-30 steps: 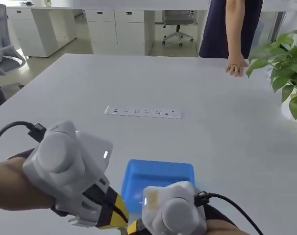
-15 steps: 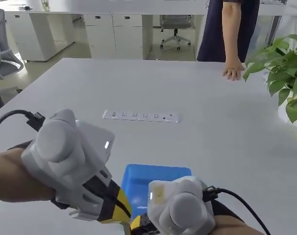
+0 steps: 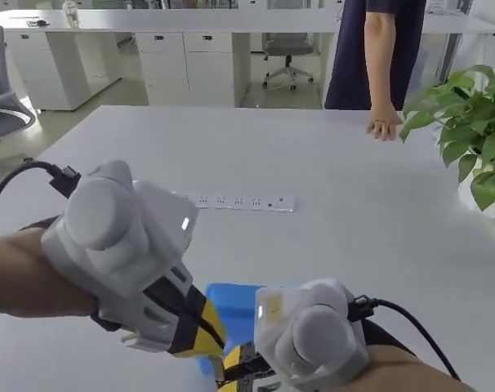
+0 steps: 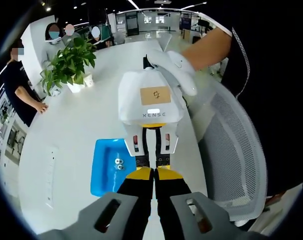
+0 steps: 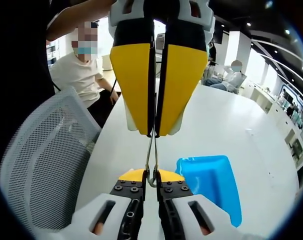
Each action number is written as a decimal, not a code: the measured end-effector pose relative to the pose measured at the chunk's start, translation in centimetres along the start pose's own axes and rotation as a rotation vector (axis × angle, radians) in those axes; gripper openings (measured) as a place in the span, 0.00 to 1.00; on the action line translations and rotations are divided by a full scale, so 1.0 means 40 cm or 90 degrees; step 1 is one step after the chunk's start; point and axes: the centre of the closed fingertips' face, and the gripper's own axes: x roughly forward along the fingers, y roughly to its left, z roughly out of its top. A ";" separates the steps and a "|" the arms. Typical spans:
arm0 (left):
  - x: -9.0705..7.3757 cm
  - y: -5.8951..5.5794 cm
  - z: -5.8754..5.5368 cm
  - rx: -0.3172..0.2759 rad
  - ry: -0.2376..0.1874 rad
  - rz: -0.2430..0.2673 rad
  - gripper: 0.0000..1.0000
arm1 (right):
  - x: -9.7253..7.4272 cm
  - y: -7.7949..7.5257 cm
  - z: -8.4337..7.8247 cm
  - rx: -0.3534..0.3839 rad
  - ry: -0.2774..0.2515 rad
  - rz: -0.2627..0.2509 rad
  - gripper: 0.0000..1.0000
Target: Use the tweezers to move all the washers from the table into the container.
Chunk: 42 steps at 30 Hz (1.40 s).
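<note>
Grey desk (image 3: 354, 204) is carrying a blue container (image 4: 102, 172), which is sitting by the near edge, partly behind both tools in head view. Left hand-held gripper (image 5: 155, 131) & right hand-held gripper (image 5: 151, 176) are facing tip to tip beside it. Jaws of each are pressing together, both pinching the thin metal tweezers (image 5: 152, 150) running btwn them. Two washers (image 4: 119, 161) are lying inside the container, nr its gripper-side wall.

The tips of the tweezers (image 5: 152, 150) are hidden between the left gripper's (image 5: 154, 131) yellow fingers (image 5: 134, 85). In the head view both grippers cover most of the blue container (image 3: 235, 302). The washers (image 4: 118, 163) inside it are too small to count surely.
</note>
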 end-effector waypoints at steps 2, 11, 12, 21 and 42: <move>-0.002 0.009 0.005 0.005 0.002 0.001 0.04 | -0.007 -0.011 0.001 -0.001 0.000 -0.005 0.09; -0.012 0.050 0.028 0.024 0.005 0.005 0.04 | -0.032 -0.061 0.007 -0.007 0.000 -0.025 0.09; -0.012 0.056 0.030 0.026 0.005 0.005 0.04 | -0.033 -0.065 0.007 -0.008 0.000 -0.027 0.09; -0.011 0.105 0.040 0.038 0.009 0.005 0.04 | -0.047 -0.117 0.002 -0.007 -0.001 -0.037 0.09; 0.056 0.186 -0.001 0.031 0.006 0.005 0.04 | -0.007 -0.190 -0.072 0.016 0.013 -0.021 0.10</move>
